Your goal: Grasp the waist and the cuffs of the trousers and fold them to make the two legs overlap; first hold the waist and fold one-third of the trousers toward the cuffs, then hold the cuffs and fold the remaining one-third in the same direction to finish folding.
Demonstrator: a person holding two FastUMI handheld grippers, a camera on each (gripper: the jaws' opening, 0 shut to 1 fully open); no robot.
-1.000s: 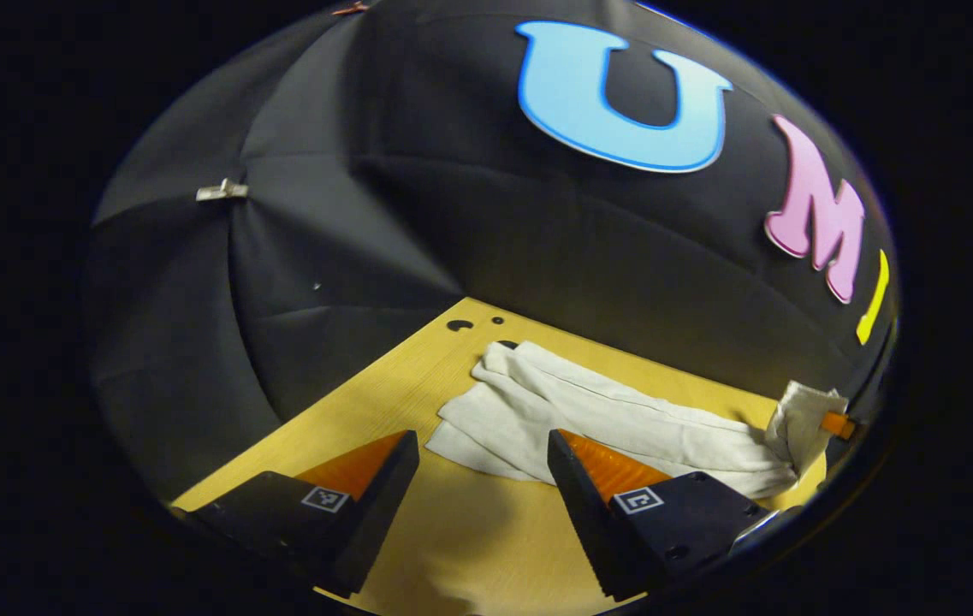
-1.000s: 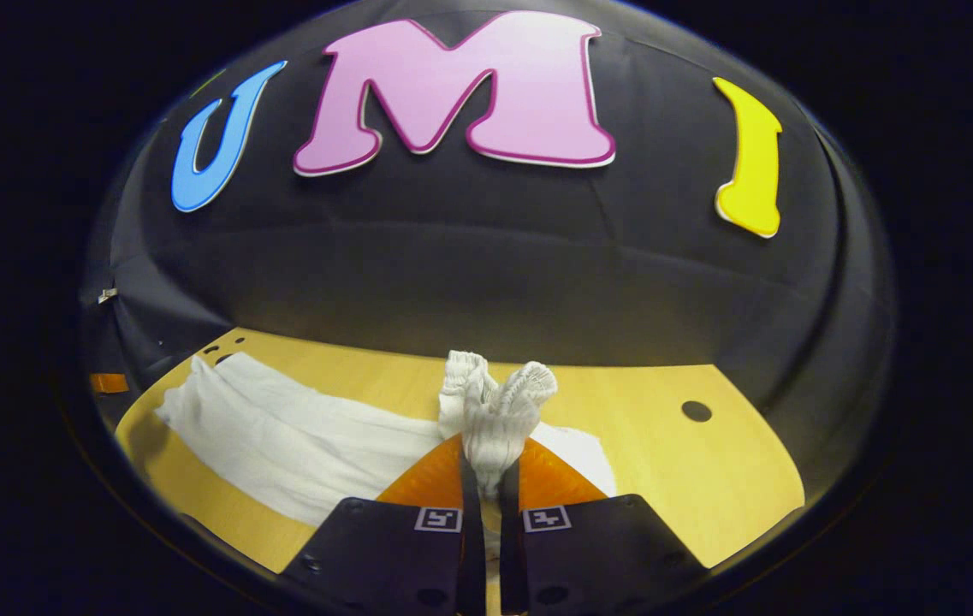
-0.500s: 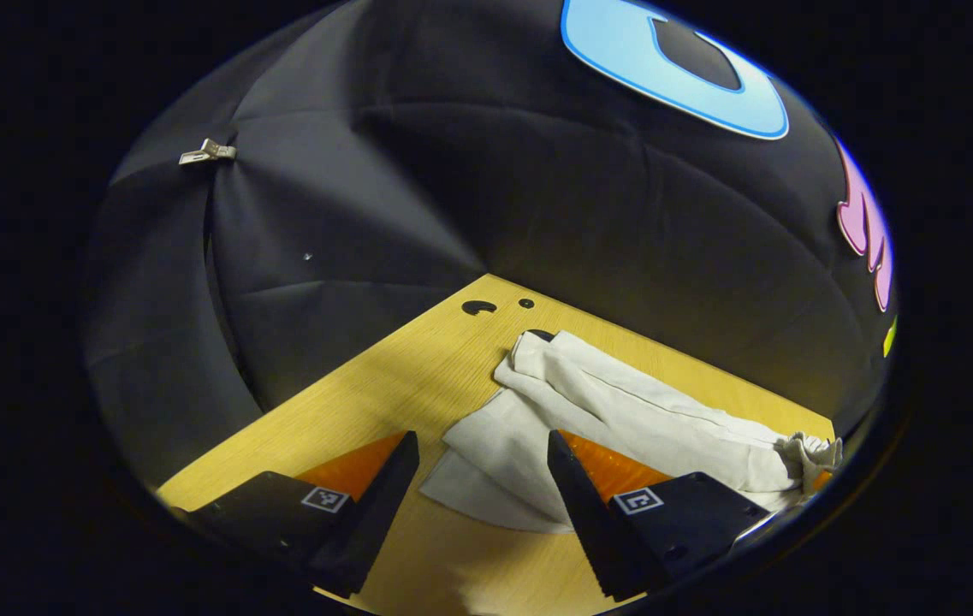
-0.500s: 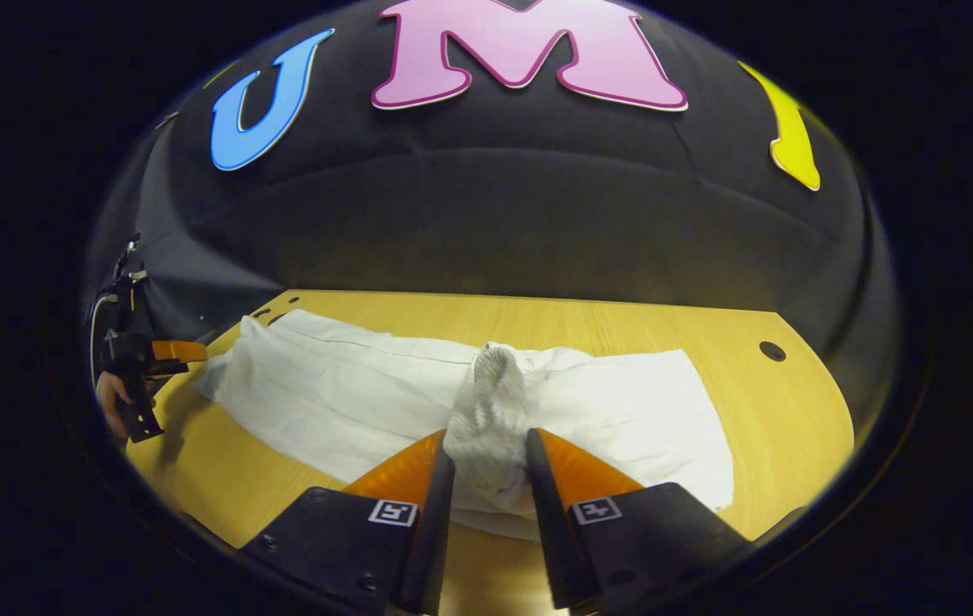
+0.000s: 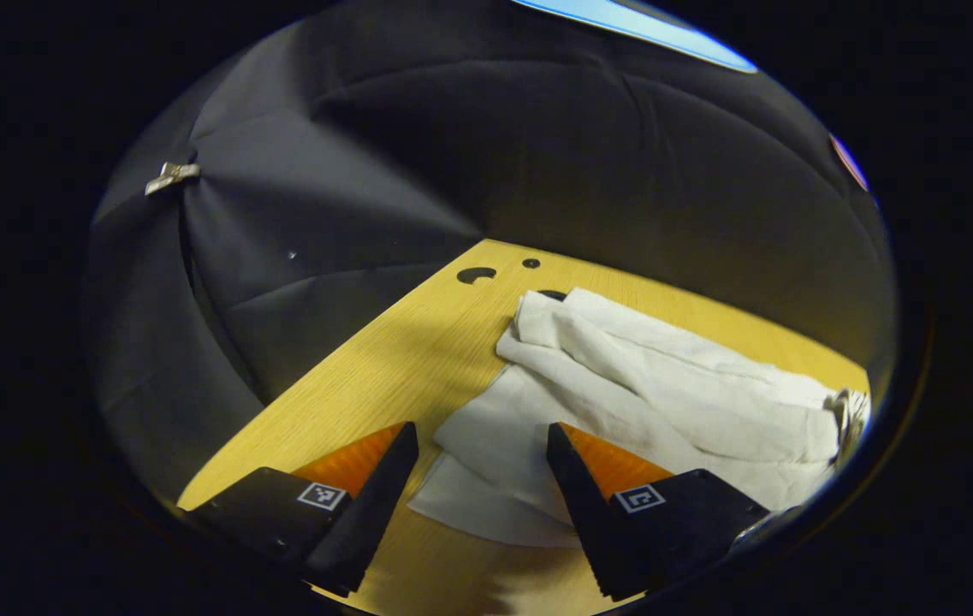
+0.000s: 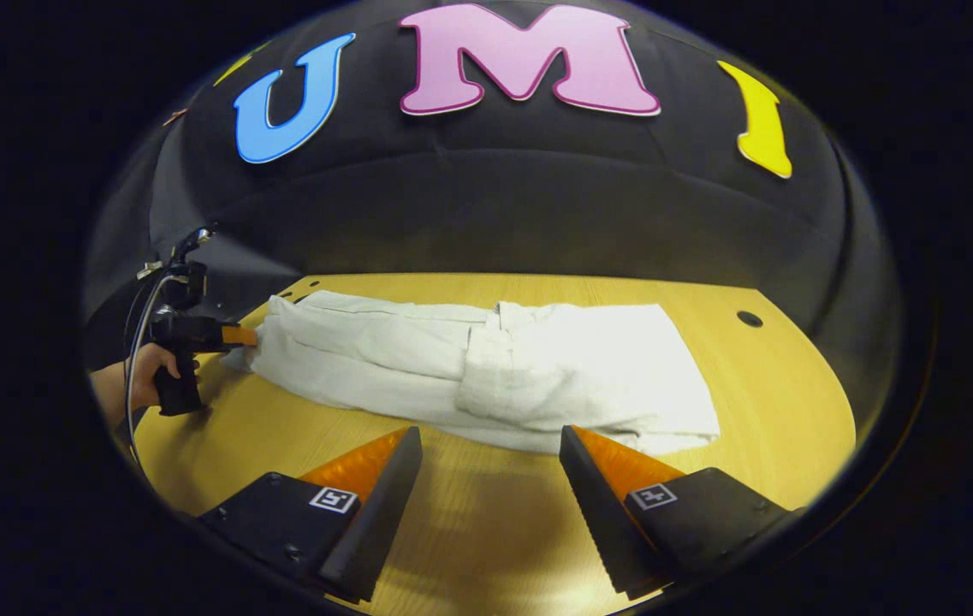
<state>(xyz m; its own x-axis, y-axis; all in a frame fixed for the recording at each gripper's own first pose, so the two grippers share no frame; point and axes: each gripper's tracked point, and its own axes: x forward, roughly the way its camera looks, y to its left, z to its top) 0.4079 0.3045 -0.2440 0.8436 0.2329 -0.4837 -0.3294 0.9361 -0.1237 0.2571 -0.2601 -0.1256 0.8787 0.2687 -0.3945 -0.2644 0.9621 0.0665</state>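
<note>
White trousers [image 6: 486, 368] lie lengthwise across the wooden desk [image 6: 486, 530], cuffs toward its left corner, waist end folded over the middle. My right gripper [image 6: 490, 479] hovers over the near edge, fingers spread wide, gripping nothing. My left gripper [image 5: 482, 479], likewise wide open and empty, straddles the cuff end [image 5: 486, 462]; in the right gripper view it sits beside the cuffs, held by a hand [image 6: 144, 376].
</note>
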